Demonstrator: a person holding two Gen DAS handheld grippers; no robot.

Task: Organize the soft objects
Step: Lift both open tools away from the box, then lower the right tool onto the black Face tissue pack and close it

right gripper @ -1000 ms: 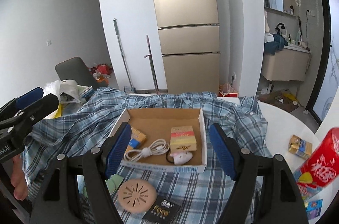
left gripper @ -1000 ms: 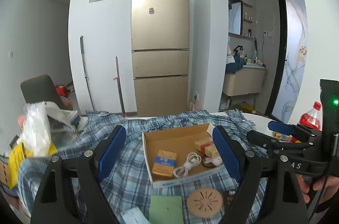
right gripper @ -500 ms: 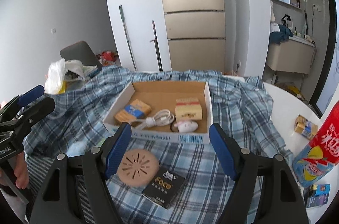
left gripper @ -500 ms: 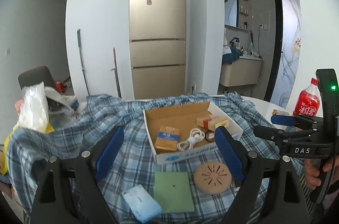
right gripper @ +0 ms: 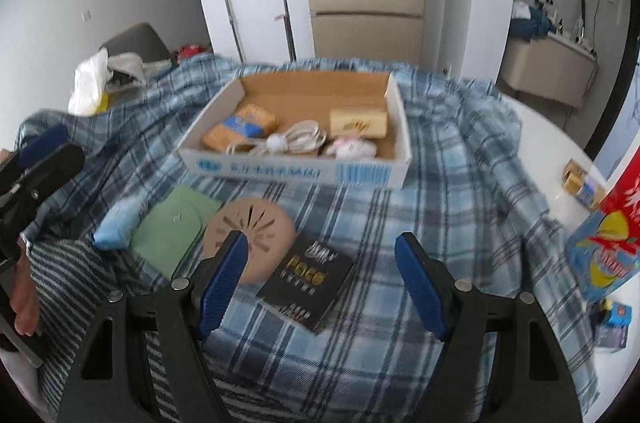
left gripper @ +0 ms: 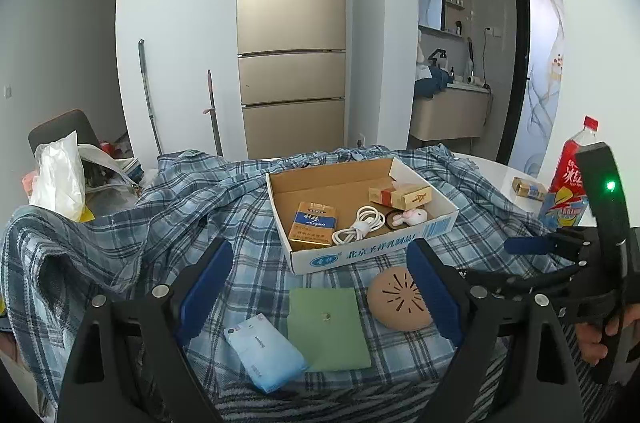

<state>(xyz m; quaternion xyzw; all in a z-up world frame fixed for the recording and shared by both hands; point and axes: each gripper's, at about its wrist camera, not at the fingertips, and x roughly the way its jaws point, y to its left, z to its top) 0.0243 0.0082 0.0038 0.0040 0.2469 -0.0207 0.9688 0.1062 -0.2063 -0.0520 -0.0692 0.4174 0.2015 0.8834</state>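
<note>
A blue plaid shirt (left gripper: 132,227) (right gripper: 460,191) is spread over the table. On it stands an open cardboard box (left gripper: 436,223) (right gripper: 296,173) holding small packs, a white cable and a small plush. In front of it lie a light blue tissue pack (left gripper: 264,353) (right gripper: 118,225), a green square pad (left gripper: 326,327) (right gripper: 172,231), a tan round disc (left gripper: 396,299) (right gripper: 256,227) and a black packet (right gripper: 308,281). My left gripper (left gripper: 318,289) is open and empty above the pad. My right gripper (right gripper: 320,279) is open and empty above the black packet.
A red drink bottle (left gripper: 568,179) (right gripper: 612,235) and a small yellow box (left gripper: 528,189) (right gripper: 582,185) stand on the white table at right. A white plastic bag (left gripper: 60,175) (right gripper: 90,83) sits at far left. A fridge (left gripper: 292,35) stands behind.
Both grippers have tilted down and risen, so the items in front of the box come into view. Both stay open and empty. Nothing on the table has moved.
</note>
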